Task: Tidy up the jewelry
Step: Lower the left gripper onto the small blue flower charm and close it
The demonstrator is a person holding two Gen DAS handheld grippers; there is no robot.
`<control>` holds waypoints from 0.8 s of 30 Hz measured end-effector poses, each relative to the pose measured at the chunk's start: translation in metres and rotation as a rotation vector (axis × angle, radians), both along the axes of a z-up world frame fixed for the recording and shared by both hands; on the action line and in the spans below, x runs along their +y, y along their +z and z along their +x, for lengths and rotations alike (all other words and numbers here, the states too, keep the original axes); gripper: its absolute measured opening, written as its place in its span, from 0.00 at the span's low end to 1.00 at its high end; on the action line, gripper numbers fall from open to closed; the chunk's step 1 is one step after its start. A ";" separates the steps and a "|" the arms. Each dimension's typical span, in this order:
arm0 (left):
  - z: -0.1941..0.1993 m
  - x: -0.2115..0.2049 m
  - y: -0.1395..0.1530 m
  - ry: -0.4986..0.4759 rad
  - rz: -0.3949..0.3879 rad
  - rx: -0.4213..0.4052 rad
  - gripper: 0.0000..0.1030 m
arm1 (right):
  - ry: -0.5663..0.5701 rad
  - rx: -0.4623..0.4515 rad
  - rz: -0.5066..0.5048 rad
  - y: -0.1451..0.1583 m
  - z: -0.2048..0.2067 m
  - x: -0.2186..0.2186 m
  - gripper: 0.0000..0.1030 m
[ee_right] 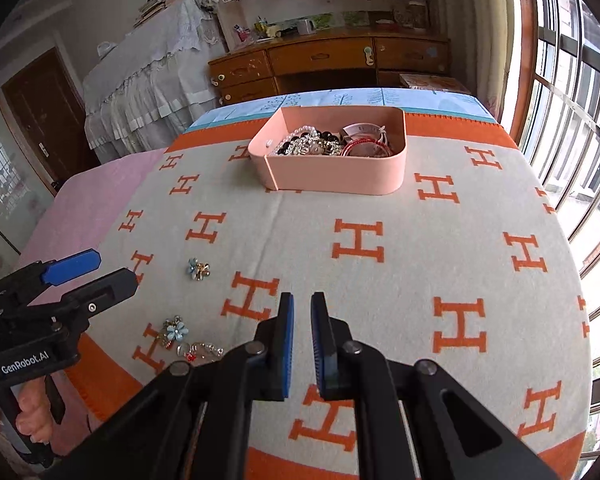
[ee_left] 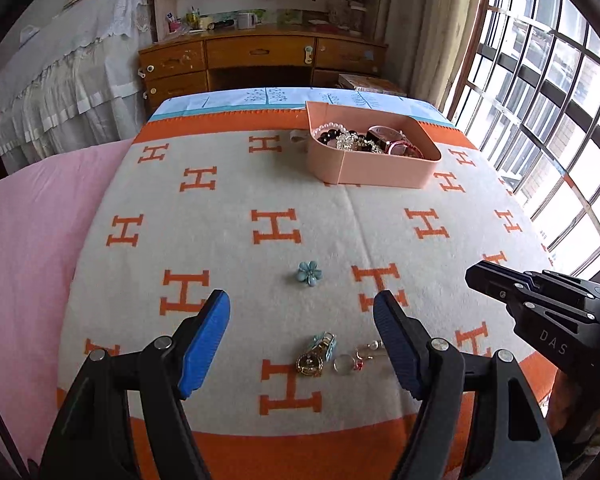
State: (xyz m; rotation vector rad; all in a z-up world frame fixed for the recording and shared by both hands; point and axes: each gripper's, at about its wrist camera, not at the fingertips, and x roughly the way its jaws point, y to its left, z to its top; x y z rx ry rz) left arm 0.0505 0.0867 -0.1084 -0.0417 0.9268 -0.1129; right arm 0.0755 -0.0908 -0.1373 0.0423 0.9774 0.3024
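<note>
A: Jewelry is lying in two places on the blanket (ee_left: 228, 200) with the orange H pattern. Taking the pink box (ee_left: 370, 168) as the landmark, what is sitting to its left?

B: Nearer the camera and left of the pink box, a blue flower brooch (ee_left: 309, 273) is lying alone on the blanket. Nearer still, a small cluster (ee_left: 332, 354) is resting together: a gold watch-like piece with a pale blue part, a clear round bead and a small red bit.

A: And the left tool (ee_left: 302, 344)?

B: It is hanging over that cluster with its blue pads spread wide, nothing between them, not touching any piece.

A: What is sitting inside the pink box?

B: Pearls, dark beads, sparkly pieces and red bangles (ee_right: 366, 146) are piling up in it; the box is standing well beyond the loose pieces, toward the far edge of the blanket.

A: And the right tool (ee_right: 302, 340)?

B: It is hovering nearer than the pink box, right of the cluster, pads drawn nearly together with only a thin gap, gripping nothing.
</note>
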 end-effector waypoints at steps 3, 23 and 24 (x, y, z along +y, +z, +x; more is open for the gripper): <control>-0.008 0.002 -0.016 -0.013 -0.024 0.021 0.70 | 0.008 0.033 0.013 -0.011 -0.002 0.002 0.09; -0.004 -0.002 -0.060 -0.004 -0.048 0.088 0.15 | 0.098 0.059 0.049 -0.029 -0.007 0.009 0.09; -0.003 -0.002 -0.061 -0.002 -0.044 0.091 0.15 | 0.102 0.059 0.049 -0.030 -0.007 0.010 0.09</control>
